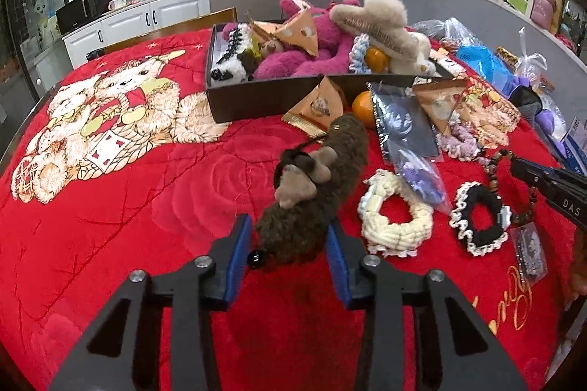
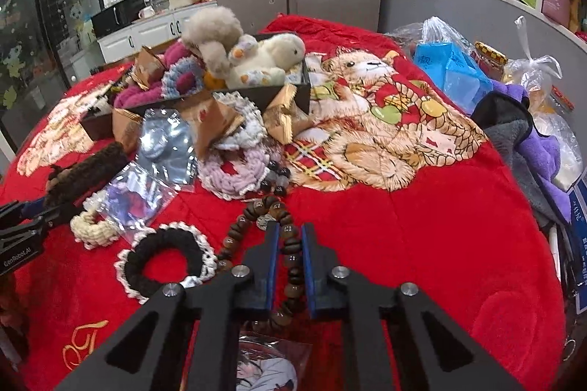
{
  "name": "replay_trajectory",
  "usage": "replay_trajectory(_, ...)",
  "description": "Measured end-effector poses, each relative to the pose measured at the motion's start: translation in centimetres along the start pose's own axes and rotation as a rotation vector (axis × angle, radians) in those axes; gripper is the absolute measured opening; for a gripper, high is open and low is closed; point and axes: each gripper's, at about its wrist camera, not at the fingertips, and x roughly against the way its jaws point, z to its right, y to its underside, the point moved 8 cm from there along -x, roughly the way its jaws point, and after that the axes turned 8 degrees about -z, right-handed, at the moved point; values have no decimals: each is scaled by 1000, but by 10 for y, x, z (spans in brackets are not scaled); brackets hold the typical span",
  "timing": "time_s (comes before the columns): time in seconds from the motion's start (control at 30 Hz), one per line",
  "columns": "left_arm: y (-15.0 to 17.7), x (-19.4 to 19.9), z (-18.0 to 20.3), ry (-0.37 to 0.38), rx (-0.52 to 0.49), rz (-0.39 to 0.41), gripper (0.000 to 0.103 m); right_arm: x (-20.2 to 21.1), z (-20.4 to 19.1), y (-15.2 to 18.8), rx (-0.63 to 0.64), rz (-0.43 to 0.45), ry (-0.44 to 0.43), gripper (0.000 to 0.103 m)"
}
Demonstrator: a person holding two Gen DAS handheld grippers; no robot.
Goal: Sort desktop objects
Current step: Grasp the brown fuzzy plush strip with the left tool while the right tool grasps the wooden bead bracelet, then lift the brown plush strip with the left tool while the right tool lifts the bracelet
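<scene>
Altogether: two oranges (image 1: 378, 58), three scrunchies (image 1: 392, 218) visible.

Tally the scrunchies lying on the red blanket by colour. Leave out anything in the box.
black scrunchie: 1
cream scrunchie: 1
lilac scrunchie: 1
white scrunchie, partly under packets: 1
Total: 4

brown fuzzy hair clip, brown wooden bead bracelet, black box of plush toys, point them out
brown fuzzy hair clip (image 1: 323, 185), left wrist view, mid body
brown wooden bead bracelet (image 2: 291, 251), right wrist view, strand between pads
black box (image 1: 253, 97), left wrist view, front wall
</scene>
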Motion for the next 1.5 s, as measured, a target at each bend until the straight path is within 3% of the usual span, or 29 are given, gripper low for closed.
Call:
replay_trajectory(0.23, -3, 14, 2, 20, 5, 36, 24, 16, -13, -7, 7, 54, -60, 12)
replay_trajectory(0.57, -7, 24, -6, 26, 40, 62, 21, 44, -43, -16, 43, 126, -163, 12)
replay_trajectory(1.5, -32, 89, -16, 46, 81, 199, 16, 111, -101, -54, 124, 236, -209, 12)
